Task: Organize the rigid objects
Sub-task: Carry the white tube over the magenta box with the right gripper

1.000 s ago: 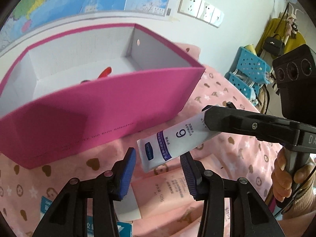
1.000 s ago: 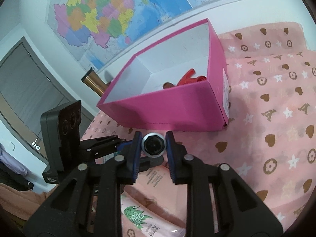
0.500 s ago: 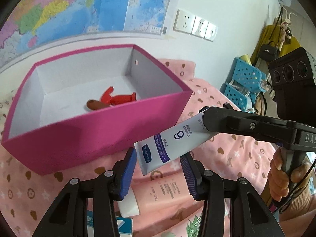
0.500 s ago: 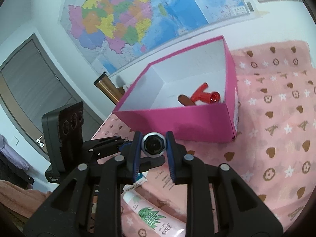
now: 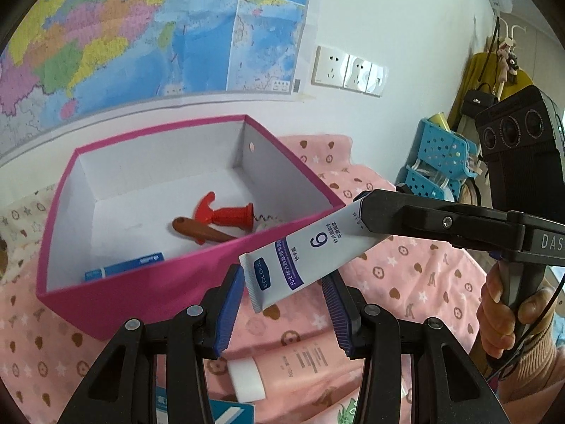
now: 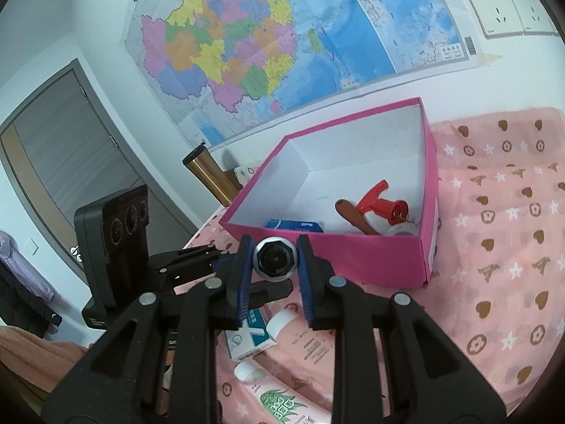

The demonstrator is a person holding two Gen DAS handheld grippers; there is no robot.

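Note:
A white tube [image 5: 310, 251] with a purple label and a "6" hangs just above the near wall of the open pink box [image 5: 159, 293]. My right gripper [image 6: 275, 265] is shut on its flat end. In the right wrist view only a round silver-rimmed face shows between the pads. My left gripper [image 5: 282, 293] is shut on the tube's cap end, which spans slantwise between its blue pads [image 5: 229, 311]. Inside the box [image 6: 353, 258] lie a red tool [image 5: 226, 213], a brown handle [image 5: 197, 229] and a small blue carton [image 5: 123, 266].
On the pink patterned cloth below the grippers lie a pink tube [image 6: 303, 339], a green-printed tube [image 6: 279, 395] and a blue-and-white carton [image 6: 247, 339]. A gold cylinder [image 6: 212, 176] stands behind the box. Blue baskets [image 5: 441, 162] are at the right, and a person's hand [image 5: 501, 318] holds the right gripper.
Both grippers have risen together with the tube held between them. The box now lies lower in both views, so more of its inside and the blue carton show.

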